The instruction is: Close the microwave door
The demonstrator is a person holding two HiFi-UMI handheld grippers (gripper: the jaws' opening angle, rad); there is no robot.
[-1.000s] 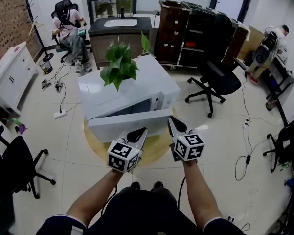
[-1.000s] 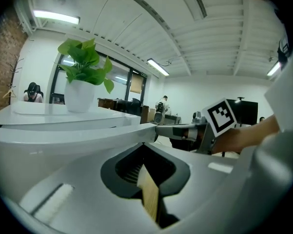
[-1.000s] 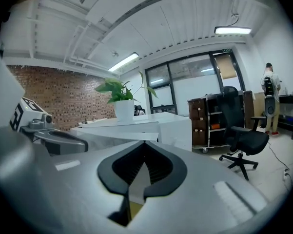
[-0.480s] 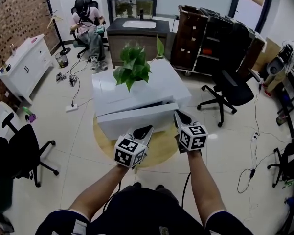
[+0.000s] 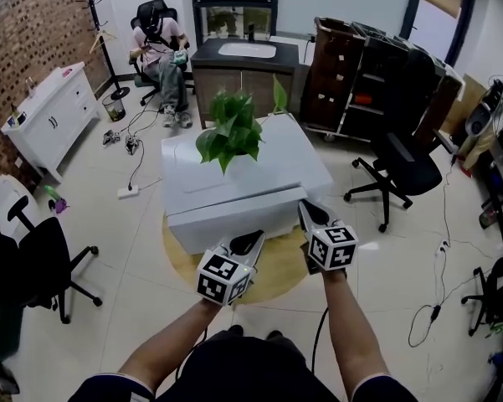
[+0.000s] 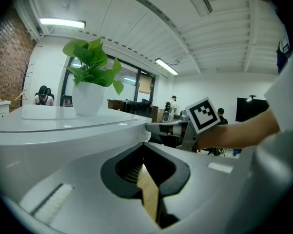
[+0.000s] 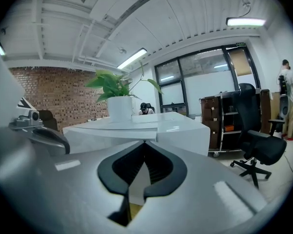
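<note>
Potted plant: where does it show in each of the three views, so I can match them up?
Head view: the potted plant is upper centre, standing on the white microwave.
Left gripper view: upper left, on the microwave's top.
Right gripper view: left of centre, again on the microwave.
Shared landmark: the white microwave under it.

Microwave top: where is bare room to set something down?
On the white box-shaped microwave, the top is bare left, right and in front of the green potted plant. Crowded: at its door, with the left gripper and right gripper.
</note>
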